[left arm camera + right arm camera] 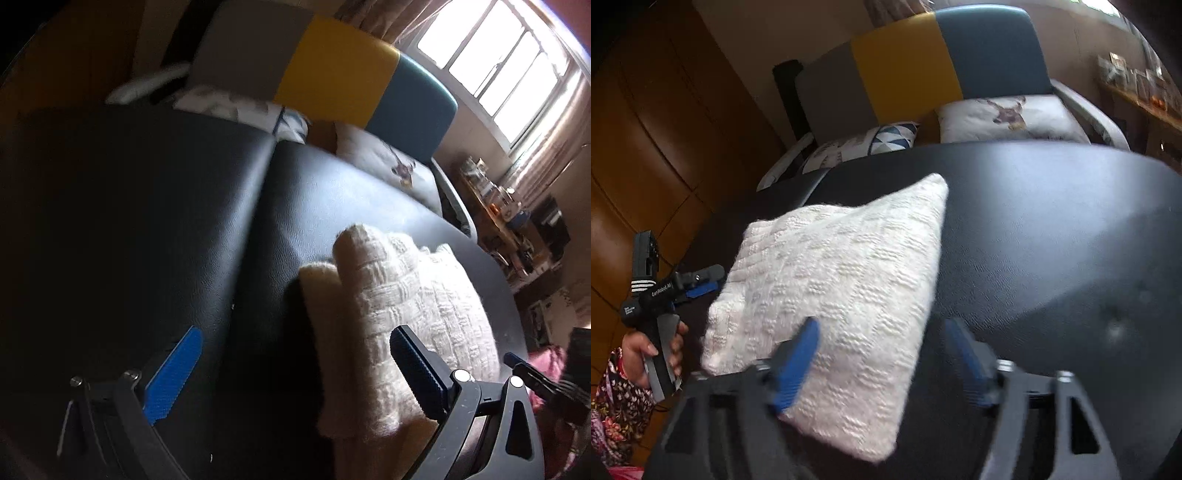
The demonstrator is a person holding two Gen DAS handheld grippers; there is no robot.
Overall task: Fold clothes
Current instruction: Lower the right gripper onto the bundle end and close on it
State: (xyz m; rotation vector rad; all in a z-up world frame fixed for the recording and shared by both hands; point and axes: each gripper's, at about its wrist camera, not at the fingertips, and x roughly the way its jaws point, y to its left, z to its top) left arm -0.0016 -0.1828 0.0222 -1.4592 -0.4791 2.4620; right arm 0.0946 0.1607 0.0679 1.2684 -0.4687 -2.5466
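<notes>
**Left wrist and right wrist views: a folded cream knit on black upholstery**

Left wrist view: the left gripper [295, 369] is seen with its blue-padded fingers spread wide, nothing between them. A cream knitted garment [399, 306], already folded into a thick bundle, is laid on the black leather surface [184, 221]. Its basket-weave texture is lit from the window [498, 66], and a rolled edge is turned toward the camera. The garment lies partly between the fingers, closer to the right-hand finger. Behind the surface, printed cushions [384, 155] are propped against a grey, yellow and teal backrest [332, 74].

Right wrist view: the right gripper [882, 350] is shown with its fingers apart and empty, blurred, just above the garment's near corner. The garment appears as a neat, flat, squarish fold with a chequered knit pattern. At the left edge, the other gripper is held by a hand [646, 350] with a floral sleeve [620, 402] below it.
</notes>
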